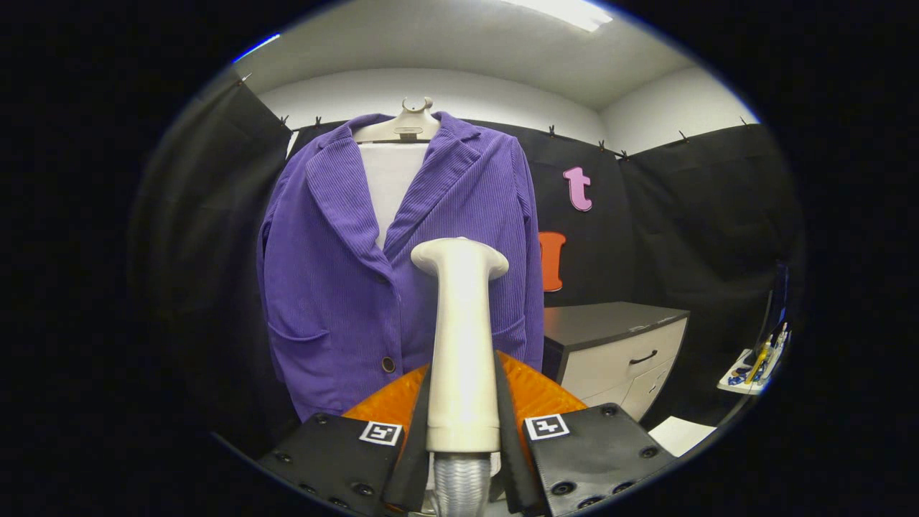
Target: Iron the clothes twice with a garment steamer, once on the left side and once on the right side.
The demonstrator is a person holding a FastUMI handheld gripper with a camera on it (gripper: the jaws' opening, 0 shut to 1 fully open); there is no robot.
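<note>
- Tongs (463,438) clamped on the garment steamer (461,337), one finger pressed to each side of its pale handle; head points toward 12 o'clock.
- Purple jacket (373,266) hangs on a hanger (406,128) just beyond the head; contact cannot be told.
- Risk: smooth handle could twist in the grip, tilting the head off the fabric.
- Risk: ribbed hose (459,485) below may drag and pull the stroke crooked.
- Cabinet (617,345) at 3 o'clock crowds the right-side pass.

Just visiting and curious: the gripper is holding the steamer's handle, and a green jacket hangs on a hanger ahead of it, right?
Not quite: the jacket is purple, not green, as the gripper view shows. The rest holds: the gripper is shut on the steamer handle, and the jacket hangs on a hanger ahead of it.
</note>
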